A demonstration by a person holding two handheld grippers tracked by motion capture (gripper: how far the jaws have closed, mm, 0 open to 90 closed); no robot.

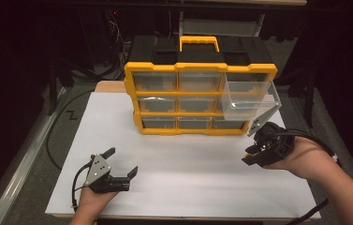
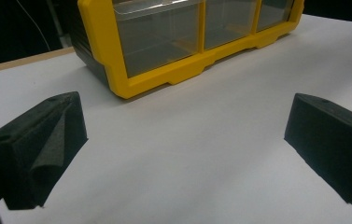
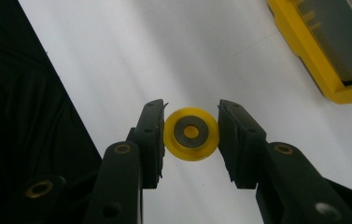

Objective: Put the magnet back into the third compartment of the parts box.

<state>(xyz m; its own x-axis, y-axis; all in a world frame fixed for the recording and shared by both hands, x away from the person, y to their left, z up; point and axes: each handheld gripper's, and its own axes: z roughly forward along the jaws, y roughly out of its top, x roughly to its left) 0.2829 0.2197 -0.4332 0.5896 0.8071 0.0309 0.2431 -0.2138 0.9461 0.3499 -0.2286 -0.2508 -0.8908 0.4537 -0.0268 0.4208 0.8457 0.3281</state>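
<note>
Right gripper view: right tongs [image 3: 191,135] clamped on yellow wheel [image 3: 191,134] above white tabletop [image 3: 164,56], left tongs [image 1: 120,161] spread wide and holding nothing, clear drawer [image 1: 251,101] pulled out of yellow organizer [image 1: 200,70].

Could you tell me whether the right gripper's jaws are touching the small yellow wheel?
Touching. In the right gripper view the yellow wheel sits between the right gripper, and both black pads press against its rim with no gap on either side.

A small yellow wheel [image 3: 191,134] with a dark grey ring and a yellow centre hub faces the right gripper view, held by its rim between two black jaws above the white bench [image 3: 164,56]. A clear plastic drawer [image 1: 250,101] juts, pulled out, from the yellow organiser's [image 1: 200,69] right column.
</note>
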